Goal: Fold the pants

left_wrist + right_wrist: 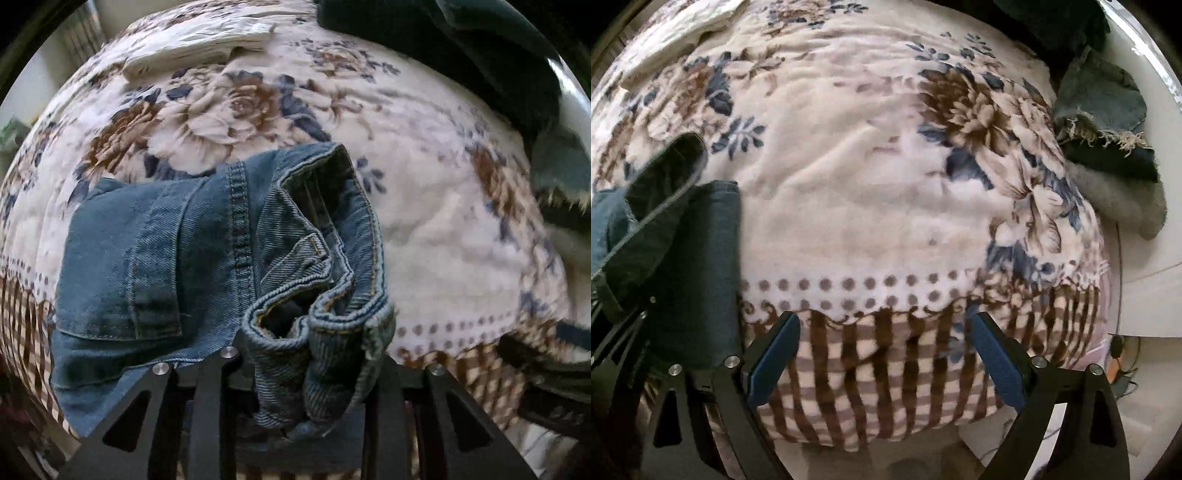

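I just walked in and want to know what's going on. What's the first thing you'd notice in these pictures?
The blue jeans, bunched up and clamped in the left gripper, fill the left wrist view. Under them spreads a big flowery blanket with brown stripes at its edge. The right gripper hangs over those stripes, jaws wide and holding nothing.

One pair of jeans (155,266) – one floral blanket (424,229) – two hand-held grippers (886,354).

The left gripper (295,373) pointed steeply down. Its black fingers (388,398) were close together and pinched a bunch of the blue jeans (155,258). The right gripper (882,365) pointed straight down. Its blue-padded fingers (774,363) were spread wide apart, and they held nothing between them.
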`<action>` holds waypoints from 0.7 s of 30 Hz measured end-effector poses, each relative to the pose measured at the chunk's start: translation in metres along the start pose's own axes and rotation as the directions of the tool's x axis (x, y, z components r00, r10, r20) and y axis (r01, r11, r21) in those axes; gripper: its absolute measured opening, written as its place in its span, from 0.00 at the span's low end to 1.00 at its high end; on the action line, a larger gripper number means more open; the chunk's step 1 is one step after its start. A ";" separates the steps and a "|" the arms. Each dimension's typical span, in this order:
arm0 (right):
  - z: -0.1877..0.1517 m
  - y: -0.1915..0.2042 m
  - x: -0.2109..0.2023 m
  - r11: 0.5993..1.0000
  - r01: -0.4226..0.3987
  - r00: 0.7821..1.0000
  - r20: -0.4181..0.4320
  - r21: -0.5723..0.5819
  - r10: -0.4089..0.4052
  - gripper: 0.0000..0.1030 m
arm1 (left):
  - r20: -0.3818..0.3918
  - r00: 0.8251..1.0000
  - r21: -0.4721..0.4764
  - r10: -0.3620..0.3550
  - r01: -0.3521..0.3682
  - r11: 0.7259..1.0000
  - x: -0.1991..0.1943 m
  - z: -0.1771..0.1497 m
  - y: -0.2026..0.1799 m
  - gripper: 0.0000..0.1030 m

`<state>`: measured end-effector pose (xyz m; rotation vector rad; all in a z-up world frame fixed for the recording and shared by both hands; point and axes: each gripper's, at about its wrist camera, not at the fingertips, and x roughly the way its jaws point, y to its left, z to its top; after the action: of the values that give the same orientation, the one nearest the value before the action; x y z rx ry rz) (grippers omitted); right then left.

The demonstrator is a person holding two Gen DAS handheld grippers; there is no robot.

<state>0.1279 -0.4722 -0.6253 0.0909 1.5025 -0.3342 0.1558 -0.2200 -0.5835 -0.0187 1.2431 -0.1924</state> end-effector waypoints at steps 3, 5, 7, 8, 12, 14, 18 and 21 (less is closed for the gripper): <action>0.005 0.005 -0.006 0.987 -0.158 0.988 0.008 0.034 0.157 0.93 | 0.021 0.999 -0.054 -0.041 0.042 0.998 -0.029 0.008 0.015 0.40; 0.008 0.011 -0.008 0.972 -0.233 0.973 0.007 0.036 0.233 0.93 | 0.033 0.998 -0.090 -0.054 0.057 0.994 -0.045 0.012 0.027 0.91; 0.013 0.018 -0.005 0.944 -0.327 0.945 -0.011 0.051 0.328 0.93 | 0.050 0.997 -0.120 -0.052 0.058 0.991 -0.057 0.015 0.039 1.00; 0.016 0.022 -0.003 0.922 -0.383 0.923 -0.018 0.064 0.384 0.93 | 0.034 0.998 -0.136 -0.052 0.056 0.989 -0.060 0.016 0.045 1.00; 0.027 0.037 0.010 0.837 -0.534 0.839 -0.047 0.122 0.542 0.93 | 0.013 1.000 -0.206 0.013 -0.011 0.979 -0.067 0.013 0.078 1.00; 0.033 0.050 0.019 0.794 -0.592 0.794 -0.067 0.137 0.604 0.93 | 0.015 0.998 -0.246 0.061 -0.055 0.968 -0.069 0.009 0.099 1.00; 0.047 0.084 0.044 0.749 -0.650 0.738 -0.127 0.129 0.662 0.93 | -0.036 0.992 -0.351 0.123 -0.128 0.928 -0.058 0.001 0.153 1.00; 0.056 0.118 0.068 0.691 -0.710 0.669 -0.172 0.137 0.723 0.93 | -0.063 0.983 -0.396 0.175 -0.185 0.899 -0.053 -0.006 0.185 1.00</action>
<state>0.2158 -0.3861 -0.7058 0.7770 1.5420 0.2925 0.1587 -0.0292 -0.5575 -0.2566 1.2851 0.2279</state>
